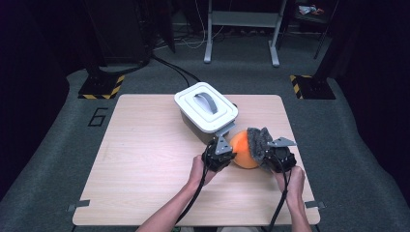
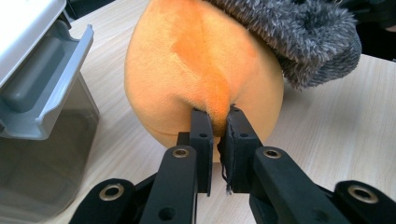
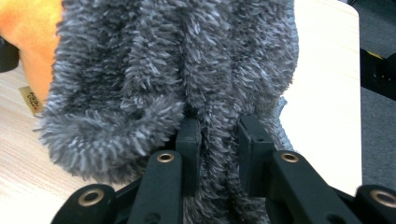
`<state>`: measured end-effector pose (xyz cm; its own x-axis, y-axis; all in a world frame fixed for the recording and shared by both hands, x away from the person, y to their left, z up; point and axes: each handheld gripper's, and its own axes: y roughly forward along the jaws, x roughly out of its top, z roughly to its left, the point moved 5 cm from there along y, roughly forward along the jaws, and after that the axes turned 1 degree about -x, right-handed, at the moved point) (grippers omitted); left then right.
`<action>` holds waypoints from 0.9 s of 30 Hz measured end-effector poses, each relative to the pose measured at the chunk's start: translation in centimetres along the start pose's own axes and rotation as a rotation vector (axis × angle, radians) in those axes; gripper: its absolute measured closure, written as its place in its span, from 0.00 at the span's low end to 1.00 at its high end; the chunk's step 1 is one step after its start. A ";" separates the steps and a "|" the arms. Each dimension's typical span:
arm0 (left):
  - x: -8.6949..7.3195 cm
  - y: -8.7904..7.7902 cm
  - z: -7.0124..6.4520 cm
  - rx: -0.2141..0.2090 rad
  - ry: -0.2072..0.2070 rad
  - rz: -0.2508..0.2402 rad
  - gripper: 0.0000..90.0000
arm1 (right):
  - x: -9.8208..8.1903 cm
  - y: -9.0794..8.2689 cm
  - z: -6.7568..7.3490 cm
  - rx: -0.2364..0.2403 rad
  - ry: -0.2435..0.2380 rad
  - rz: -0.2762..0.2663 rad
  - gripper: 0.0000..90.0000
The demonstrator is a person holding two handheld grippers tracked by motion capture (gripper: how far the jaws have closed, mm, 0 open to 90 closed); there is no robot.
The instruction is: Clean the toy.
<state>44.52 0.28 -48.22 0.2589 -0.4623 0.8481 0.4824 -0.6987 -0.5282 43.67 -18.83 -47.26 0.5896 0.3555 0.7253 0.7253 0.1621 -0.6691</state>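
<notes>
An orange plush ball (image 1: 243,151) rests on the wooden table (image 1: 145,164), right of centre. A fuzzy grey cloth (image 1: 259,141) drapes over its right side. My left gripper (image 1: 223,155) is at the ball's left and is shut on a pinch of its orange fabric (image 2: 217,116). My right gripper (image 1: 269,157) is at the ball's right, shut on a fold of the grey cloth (image 3: 219,126). In the right gripper view the orange ball (image 3: 32,37) peeks out at the upper left, with a small tag (image 3: 31,99) below it.
A grey box with a white lid and handle (image 1: 206,106) stands just behind the ball; its latch and wall (image 2: 42,107) are close on the left in the left gripper view. Black stands and cables lie on the floor beyond the table.
</notes>
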 end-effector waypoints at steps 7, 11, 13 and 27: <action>-0.1 0.0 0.1 -0.001 -0.006 0.005 0.92 | 1.5 -2.3 0.9 0.024 -0.022 -0.100 0.81; -0.1 0.1 0.0 0.001 -0.001 0.005 0.92 | 2.9 -3.4 2.3 0.044 -0.072 -0.137 0.80; -0.1 0.1 0.0 -0.001 -0.002 0.005 0.92 | 3.3 -3.0 2.9 0.051 -0.104 -0.132 0.80; -0.5 0.2 0.5 -0.001 -0.027 0.009 0.92 | 1.5 -0.2 2.0 0.030 -0.065 -0.012 0.81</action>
<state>44.95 0.64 -48.75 0.2859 -0.4533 0.8443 0.4793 -0.6953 -0.5356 43.69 -16.53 -46.38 0.5559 0.4128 0.7216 0.7204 0.1939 -0.6659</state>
